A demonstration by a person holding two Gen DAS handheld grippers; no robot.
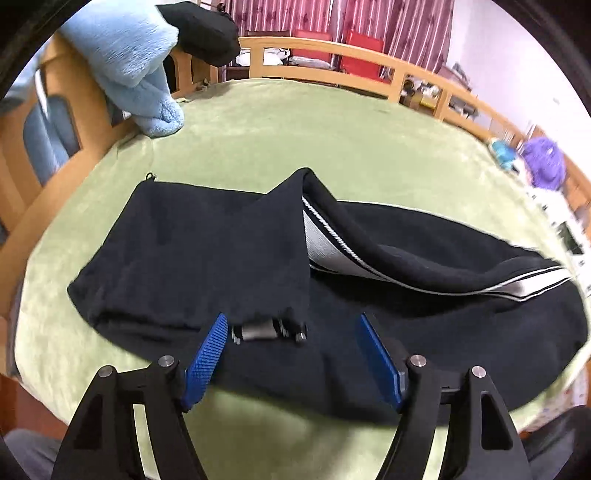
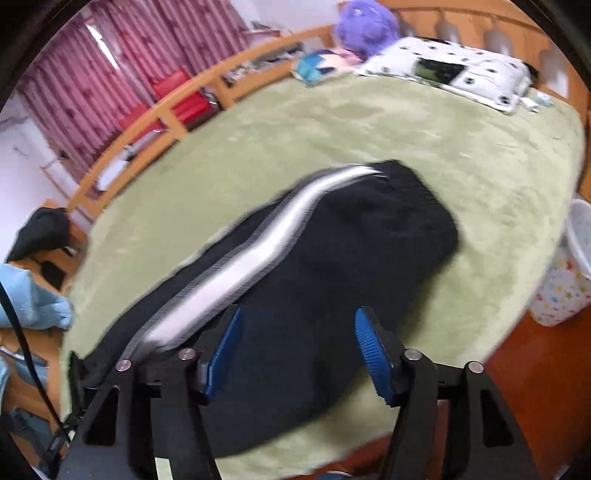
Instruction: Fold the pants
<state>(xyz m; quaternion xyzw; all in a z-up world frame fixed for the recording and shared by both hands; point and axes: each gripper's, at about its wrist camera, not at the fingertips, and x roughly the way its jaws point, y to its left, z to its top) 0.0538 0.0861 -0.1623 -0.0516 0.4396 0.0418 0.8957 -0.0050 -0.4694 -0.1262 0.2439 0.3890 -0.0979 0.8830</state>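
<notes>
Black pants [image 1: 184,251] with a white side stripe [image 1: 325,236] lie folded over on the green blanket [image 1: 332,122]. One leg end is laid across the other part, and small metal fittings [image 1: 258,330] show at its hem. My left gripper [image 1: 291,321] hovers open over that hem, its blue pads [image 1: 207,354] apart and nothing pressed between them. In the right wrist view, the pants [image 2: 351,240] and the stripe [image 2: 258,251] run away from me, blurred. My right gripper [image 2: 299,312] is open above the black cloth and holds nothing.
A light blue fleece [image 1: 129,62] and a black garment [image 1: 207,29] hang over the wooden bed rail [image 1: 332,51]. A purple plush [image 2: 365,22] and a dotted white pillow [image 2: 443,70] lie at the bed's head. A white bin [image 2: 576,236] stands on the floor beside the bed.
</notes>
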